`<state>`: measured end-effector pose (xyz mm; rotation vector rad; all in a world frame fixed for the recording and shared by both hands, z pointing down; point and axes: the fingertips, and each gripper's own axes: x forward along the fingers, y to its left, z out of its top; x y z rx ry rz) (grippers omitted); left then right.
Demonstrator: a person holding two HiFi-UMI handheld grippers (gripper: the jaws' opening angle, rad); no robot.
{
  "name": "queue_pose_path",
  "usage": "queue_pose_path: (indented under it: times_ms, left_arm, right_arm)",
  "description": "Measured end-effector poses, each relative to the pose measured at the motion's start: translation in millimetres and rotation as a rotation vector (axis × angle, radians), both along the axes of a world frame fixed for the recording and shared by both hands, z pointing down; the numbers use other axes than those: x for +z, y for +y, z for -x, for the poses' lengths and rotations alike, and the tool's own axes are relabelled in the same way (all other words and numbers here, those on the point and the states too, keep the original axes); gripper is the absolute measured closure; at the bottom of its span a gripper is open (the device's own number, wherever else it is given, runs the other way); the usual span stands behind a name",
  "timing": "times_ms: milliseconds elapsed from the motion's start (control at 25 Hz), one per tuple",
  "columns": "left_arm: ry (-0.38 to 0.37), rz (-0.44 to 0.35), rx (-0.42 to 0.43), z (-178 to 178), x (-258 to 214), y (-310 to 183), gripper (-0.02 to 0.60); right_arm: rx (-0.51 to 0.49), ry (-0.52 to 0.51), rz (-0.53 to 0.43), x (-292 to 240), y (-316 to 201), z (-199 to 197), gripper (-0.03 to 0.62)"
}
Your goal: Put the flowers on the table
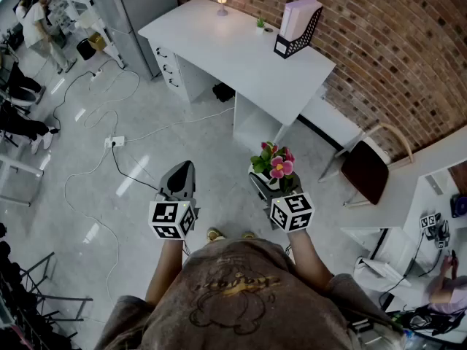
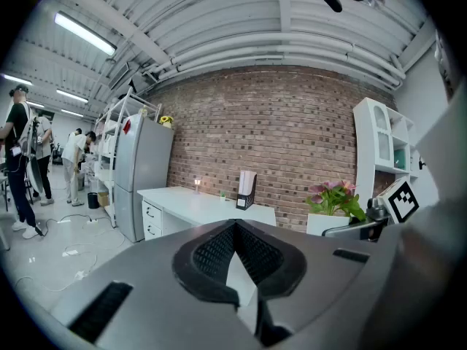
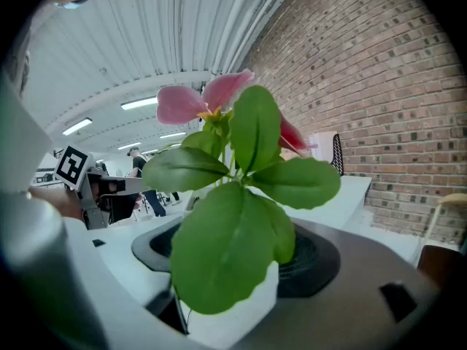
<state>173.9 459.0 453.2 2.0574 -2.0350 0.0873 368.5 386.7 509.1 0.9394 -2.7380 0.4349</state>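
- You are carrying the flowers (image 1: 275, 162) in their white pot (image 3: 241, 308). The right gripper (image 1: 265, 186) is spreading wide and pressing on the pot's sides, in the air above the floor.
- Your left gripper (image 1: 184, 168) is riding alongside on the left, jaws together and empty, so nothing is backing up that grip. If the pads are easing off, the leafy top is likely tipping the pot out.
- Cables (image 1: 109, 146) are trailing across the floor on the left and a chair (image 1: 367, 170) is standing on the right; either could catch you.
- The table (image 1: 241, 60) is waiting further ahead, well apart from the pot. A lamp (image 1: 222, 3) and a file holder (image 1: 298, 25) are crowding its far edge, risking a knock.
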Motion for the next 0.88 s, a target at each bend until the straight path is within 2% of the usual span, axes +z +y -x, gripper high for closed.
queue_pose_path:
  times_ms: [200, 400, 640, 880]
  left_arm:
    - [0.015, 0.002, 0.003, 1.5, 1.5, -1.8, 0.566]
    - [0.017, 0.003, 0.006, 6.6, 1.2, 2.3, 0.566]
    - [0.001, -0.010, 0.022, 27.8, 0.1, 13.9, 0.566]
    - [0.017, -0.014, 0.051, 48.3, 7.6, 21.6, 0.566]
  right_arm:
    - [-0.021, -0.008, -0.003, -2.6, 2.6, 7.3, 0.241]
    - [-0.041, -0.066, 0.019, -8.5, 11.3, 19.4, 0.238]
    - [-0.044, -0.058, 0.011, -2.7, 22.7, 48.1, 0.238]
    - [-0.022, -0.067, -0.003, 2.5, 34.6, 70.7, 0.238]
